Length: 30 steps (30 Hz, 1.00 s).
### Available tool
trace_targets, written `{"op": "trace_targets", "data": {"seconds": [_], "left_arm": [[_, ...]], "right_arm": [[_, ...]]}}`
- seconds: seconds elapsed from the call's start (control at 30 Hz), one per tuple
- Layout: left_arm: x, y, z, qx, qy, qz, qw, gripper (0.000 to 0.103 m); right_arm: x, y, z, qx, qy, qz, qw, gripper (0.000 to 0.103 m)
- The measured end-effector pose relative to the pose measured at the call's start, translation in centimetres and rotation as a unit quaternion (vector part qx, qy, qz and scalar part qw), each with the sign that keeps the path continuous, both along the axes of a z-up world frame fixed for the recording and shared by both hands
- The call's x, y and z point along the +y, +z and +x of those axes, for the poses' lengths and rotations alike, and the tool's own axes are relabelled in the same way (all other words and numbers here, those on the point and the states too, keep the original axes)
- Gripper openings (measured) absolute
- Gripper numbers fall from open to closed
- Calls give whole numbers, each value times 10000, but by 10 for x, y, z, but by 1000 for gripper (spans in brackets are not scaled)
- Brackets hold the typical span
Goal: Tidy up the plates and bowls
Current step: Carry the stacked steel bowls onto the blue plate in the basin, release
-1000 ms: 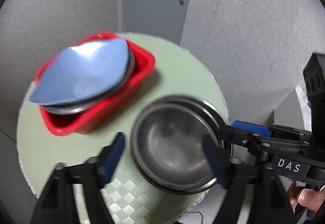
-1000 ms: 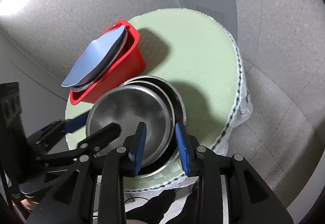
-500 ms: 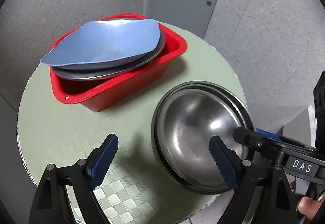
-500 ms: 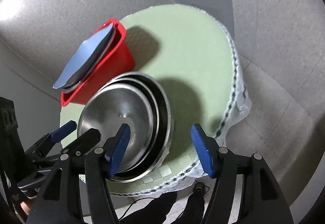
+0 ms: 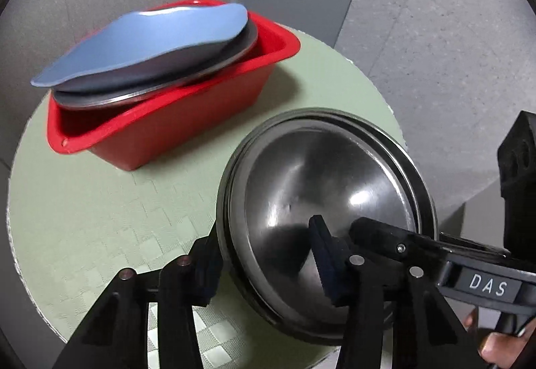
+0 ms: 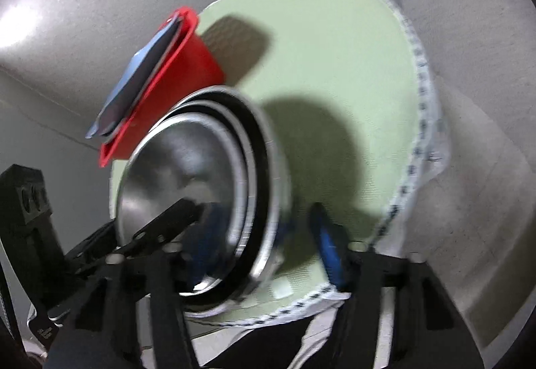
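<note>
Nested steel bowls (image 5: 321, 201) on the near edge of the round green bench (image 5: 100, 208), just beside a red tub (image 5: 187, 121) holding a blue plate (image 5: 147, 37). Left gripper (image 5: 264, 265) jaws pinching the bowls' near rim. Right gripper (image 6: 264, 245) jaws spread, straddling the bowls' other rim, blurred.

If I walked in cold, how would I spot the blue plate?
Find the round green table, then the red tub on it. The blue plate lies tilted on top of the grey plate in that tub; the nested steel bowls stand beside it.
</note>
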State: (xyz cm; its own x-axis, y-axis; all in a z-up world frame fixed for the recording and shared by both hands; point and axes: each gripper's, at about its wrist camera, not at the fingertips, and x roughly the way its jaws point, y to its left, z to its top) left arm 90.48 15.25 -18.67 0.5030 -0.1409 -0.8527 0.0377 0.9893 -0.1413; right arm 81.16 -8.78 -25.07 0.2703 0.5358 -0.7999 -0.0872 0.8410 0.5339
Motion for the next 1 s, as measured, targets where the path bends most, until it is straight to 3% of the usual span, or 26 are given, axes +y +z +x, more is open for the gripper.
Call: {"op": "trace_targets", "data": {"seconds": [0.23,0.57,0.8,1.0], "left_arm": [[-9,11,-1,-61,-111,-39,9999,41],[-8,78,19,-699,-525,-222,9959,42],[44,116,46,-1100,-352,-248,9930,41],[108,121,62,-1079,8,-236,9939,42]], "right_arm": [[-9,6,-3,-51,-122,100,9999,39],[-24,77,5,-698,-444,244,9963,37],[19,124,39,-1130,-315,251,9928,37],[80,133,69,-1169,-30,307,9927,37]]}}
